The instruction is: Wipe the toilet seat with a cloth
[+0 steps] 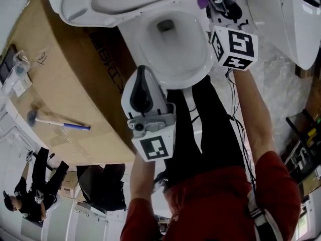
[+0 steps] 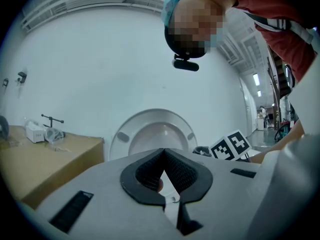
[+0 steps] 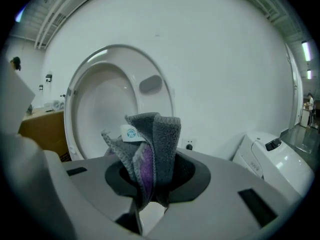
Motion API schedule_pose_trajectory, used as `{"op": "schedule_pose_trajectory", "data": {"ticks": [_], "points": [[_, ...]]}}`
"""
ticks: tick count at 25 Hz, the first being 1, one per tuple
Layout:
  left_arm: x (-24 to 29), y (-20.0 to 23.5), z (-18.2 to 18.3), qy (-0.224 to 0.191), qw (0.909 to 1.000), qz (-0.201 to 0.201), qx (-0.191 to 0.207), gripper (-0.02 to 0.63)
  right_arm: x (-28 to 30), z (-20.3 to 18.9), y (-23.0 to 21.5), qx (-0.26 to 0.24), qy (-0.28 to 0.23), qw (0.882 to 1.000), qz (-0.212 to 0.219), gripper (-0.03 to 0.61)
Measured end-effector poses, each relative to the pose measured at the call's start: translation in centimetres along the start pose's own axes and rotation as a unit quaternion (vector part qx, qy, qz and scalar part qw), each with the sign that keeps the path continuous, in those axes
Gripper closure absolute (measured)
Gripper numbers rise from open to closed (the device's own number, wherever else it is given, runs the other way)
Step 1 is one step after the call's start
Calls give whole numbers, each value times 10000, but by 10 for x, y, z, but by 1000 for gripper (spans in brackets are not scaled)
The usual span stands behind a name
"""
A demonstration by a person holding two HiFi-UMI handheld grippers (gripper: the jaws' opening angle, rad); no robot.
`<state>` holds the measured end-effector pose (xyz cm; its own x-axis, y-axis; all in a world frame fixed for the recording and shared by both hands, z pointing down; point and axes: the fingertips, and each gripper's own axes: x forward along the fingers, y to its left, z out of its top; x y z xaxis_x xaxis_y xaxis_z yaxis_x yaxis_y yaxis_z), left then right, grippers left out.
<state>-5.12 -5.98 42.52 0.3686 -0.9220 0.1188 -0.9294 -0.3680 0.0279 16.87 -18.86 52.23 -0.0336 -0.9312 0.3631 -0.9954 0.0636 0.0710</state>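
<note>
The right gripper's (image 3: pixel 150 176) jaws grasp the cloth (image 3: pixel 156 139) near the raised toilet seat (image 3: pixel 92 81). The left gripper (image 2: pixel 163 159) is clenched and empty. Wiping likely remains.

A bare workshop hall: a toilet (image 1: pixel 175 49) stands loose beside a big cardboard box (image 1: pixel 60 69) bearing a hammer (image 1: pixel 52 121), a second toilet (image 1: pixel 293 19) near, ceiling lights (image 2: pixel 256 79) overhead.

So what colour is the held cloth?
Grey with purple: the cloth shows best in right gripper view.
</note>
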Motion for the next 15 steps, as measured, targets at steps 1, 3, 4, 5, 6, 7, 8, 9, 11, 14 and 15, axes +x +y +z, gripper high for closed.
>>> {"op": "schedule_pose_trajectory", "data": {"ticks": [1,3,4,5,6,7,8,9,11,14,15], "points": [[-2,-1,5,-6,10000,20,-60,600,-3,13,-4,-7,-75,10000,-43,492],[-8,-3,13,16,9999,51,-122,600,-10,39,-9,-9,-217,9997,-107,492],[-12,-4,18,28,9999,70,-129,600,-14,53,-10,-8,-293,9995,-116,492],[-16,-5,23,27,9999,95,-138,600,-18,67,-10,-11,-372,9992,-108,492],[-19,-5,29,7,9998,124,-150,600,-22,80,-10,-20,-448,9990,-91,492],[-21,-5,35,-32,9997,156,-166,600,-25,92,-9,-36,-511,9987,-72,492],[-22,-4,41,-79,9996,194,-188,600,-27,104,-8,-54,-563,9984,-59,492],[-23,-4,47,-109,9994,237,-221,600,-29,115,-8,-67,-605,9981,-57,492],[-28,-1,56,-107,9991,308,-280,600,-34,132,-4,-57,-666,9977,-57,492],[-35,8,76,-148,9989,364,-262,600,-39,157,10,-5,-790,9969,-11,492],[-37,12,83,-168,9988,384,-253,600,-39,166,17,-1,-837,9965,30,492]]}}
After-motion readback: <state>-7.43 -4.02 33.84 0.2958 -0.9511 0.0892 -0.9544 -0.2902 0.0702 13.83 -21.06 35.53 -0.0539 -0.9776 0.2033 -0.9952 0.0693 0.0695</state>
